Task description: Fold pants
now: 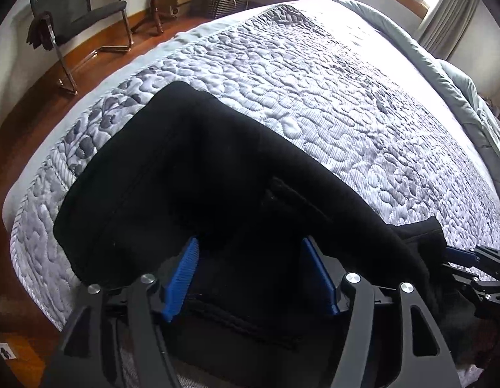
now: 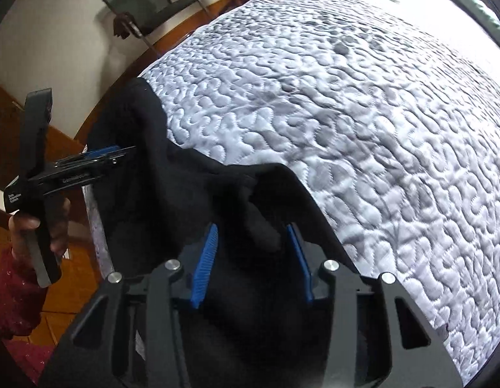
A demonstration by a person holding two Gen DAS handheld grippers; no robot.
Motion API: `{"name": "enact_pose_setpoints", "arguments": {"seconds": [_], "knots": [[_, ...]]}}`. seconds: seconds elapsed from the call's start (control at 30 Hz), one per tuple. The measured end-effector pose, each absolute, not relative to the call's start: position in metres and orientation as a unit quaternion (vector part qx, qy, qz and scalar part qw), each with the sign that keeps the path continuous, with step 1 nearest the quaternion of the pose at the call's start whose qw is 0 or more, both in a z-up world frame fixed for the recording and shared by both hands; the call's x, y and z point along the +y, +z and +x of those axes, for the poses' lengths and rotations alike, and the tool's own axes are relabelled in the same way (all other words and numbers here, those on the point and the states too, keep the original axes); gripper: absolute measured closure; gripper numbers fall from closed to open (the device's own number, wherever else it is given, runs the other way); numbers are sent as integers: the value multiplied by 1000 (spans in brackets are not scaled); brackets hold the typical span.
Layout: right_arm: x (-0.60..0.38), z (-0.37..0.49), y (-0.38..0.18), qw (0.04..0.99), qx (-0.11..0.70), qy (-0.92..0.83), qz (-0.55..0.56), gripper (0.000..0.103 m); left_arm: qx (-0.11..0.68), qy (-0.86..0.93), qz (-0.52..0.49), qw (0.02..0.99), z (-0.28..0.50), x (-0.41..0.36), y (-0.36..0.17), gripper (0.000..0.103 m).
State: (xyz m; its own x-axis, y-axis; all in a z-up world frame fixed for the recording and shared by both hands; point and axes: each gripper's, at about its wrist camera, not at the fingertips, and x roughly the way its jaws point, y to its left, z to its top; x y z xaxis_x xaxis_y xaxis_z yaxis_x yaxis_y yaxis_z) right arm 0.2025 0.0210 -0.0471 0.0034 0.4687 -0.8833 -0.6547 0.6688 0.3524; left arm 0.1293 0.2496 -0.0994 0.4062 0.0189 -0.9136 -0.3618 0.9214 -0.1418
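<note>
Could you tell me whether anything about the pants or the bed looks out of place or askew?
The black pants lie bunched at the near corner of the quilted bedspread, not flat: a loose cuff-like end sticks up between the open right gripper's fingers. The left gripper is open too. Nothing looks damaged.

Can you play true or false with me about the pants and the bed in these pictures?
1. The pants are black. True.
2. The pants lie on a wooden table. False: they lie on a grey quilted bed.
3. Both tools are wide open. True: the left tool and the right tool each have their blue fingers spread apart with black cloth between them.
4. A chair stands on the wooden floor past the bed. True.
5. The pants are folded into a neat small square. False: they lie long and bunched near the bed's edge.
</note>
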Motion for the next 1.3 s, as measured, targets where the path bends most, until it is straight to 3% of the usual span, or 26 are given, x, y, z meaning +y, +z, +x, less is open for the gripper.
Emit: {"name": "enact_pose_setpoints", "arguments": {"seconds": [0.43, 0.53, 0.57, 0.6, 0.8, 0.93, 1.07, 1.17, 1.3], "knots": [[32, 215, -70, 692, 602, 390, -84, 52, 537, 103, -169, 820, 131, 254, -103, 33], [39, 217, -71, 681, 602, 408, -85, 72, 536, 104, -168, 821, 131, 254, -103, 32], [40, 218, -69, 678, 600, 417, -83, 92, 536, 104, -169, 821, 131, 254, -103, 32], [40, 220, -68, 668, 604, 430, -63, 100, 535, 103, -171, 821, 131, 254, -103, 32], [46, 237, -42, 709, 568, 416, -49, 100, 520, 125, -183, 824, 128, 257, -100, 30], [54, 249, -58, 714, 576, 391, -70, 100, 515, 148, -159, 829, 129, 249, -103, 28], [46, 256, -76, 709, 595, 377, -16, 98, 515, 155, -142, 831, 132, 247, -105, 26], [22, 251, -61, 731, 578, 362, 10, 75, 519, 156, -143, 828, 131, 248, -99, 26], [-31, 228, -36, 757, 566, 325, 21, 75, 517, 165, -111, 832, 124, 229, -84, 28]]}}
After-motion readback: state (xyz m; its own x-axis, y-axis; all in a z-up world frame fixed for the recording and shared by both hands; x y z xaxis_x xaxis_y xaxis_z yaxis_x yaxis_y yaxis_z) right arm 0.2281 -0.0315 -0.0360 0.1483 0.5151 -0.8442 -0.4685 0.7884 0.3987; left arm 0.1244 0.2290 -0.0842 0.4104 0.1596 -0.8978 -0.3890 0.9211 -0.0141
